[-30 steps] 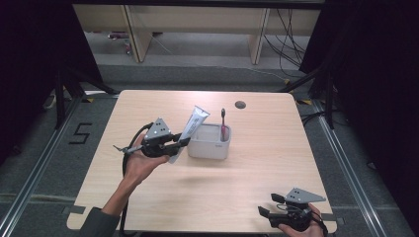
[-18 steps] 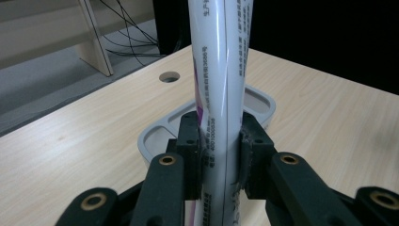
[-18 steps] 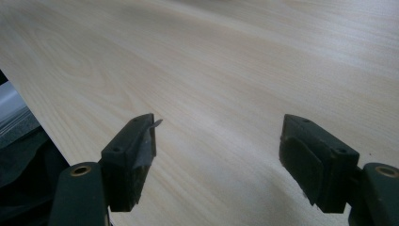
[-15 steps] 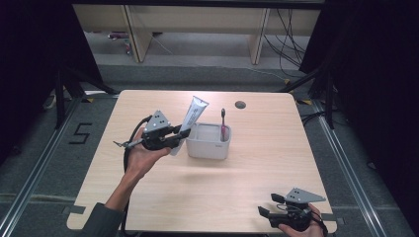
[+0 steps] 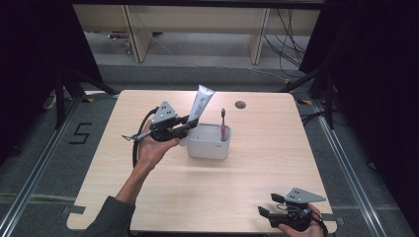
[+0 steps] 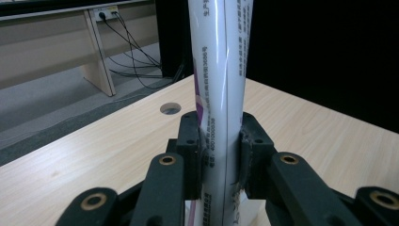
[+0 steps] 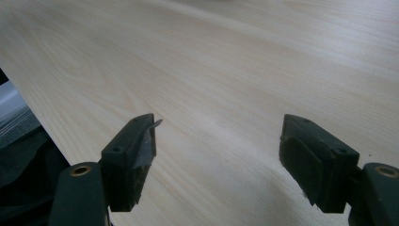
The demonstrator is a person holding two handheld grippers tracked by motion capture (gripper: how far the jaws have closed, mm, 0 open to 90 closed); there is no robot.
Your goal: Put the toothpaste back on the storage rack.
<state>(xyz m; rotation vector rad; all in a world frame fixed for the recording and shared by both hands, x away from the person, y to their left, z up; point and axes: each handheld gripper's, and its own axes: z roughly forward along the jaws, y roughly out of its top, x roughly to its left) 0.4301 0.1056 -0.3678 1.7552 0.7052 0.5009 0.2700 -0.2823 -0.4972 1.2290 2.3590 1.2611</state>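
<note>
My left gripper (image 5: 187, 123) is shut on a white toothpaste tube (image 5: 199, 107) that stands nearly upright, held just left of and above a white rectangular box (image 5: 209, 144) in the middle of the table. In the left gripper view the tube (image 6: 225, 84) rises between the two pads (image 6: 190, 141), which press on its sides. A red toothbrush (image 5: 223, 124) leans upright in the box's right end. My right gripper (image 5: 264, 215) rests low at the table's near right edge; in its own view the jaws stand wide apart, gripper (image 7: 221, 155) with only bare tabletop between them.
The light wooden table (image 5: 276, 148) has a round cable hole (image 5: 240, 104) near its far edge. Wooden benches and loose cables lie on the floor beyond the table. A floor marking "5" (image 5: 81, 133) sits to the left.
My left gripper has carried the tube up and toward the box, tilting it more upright. The right gripper has stayed where it was.
</note>
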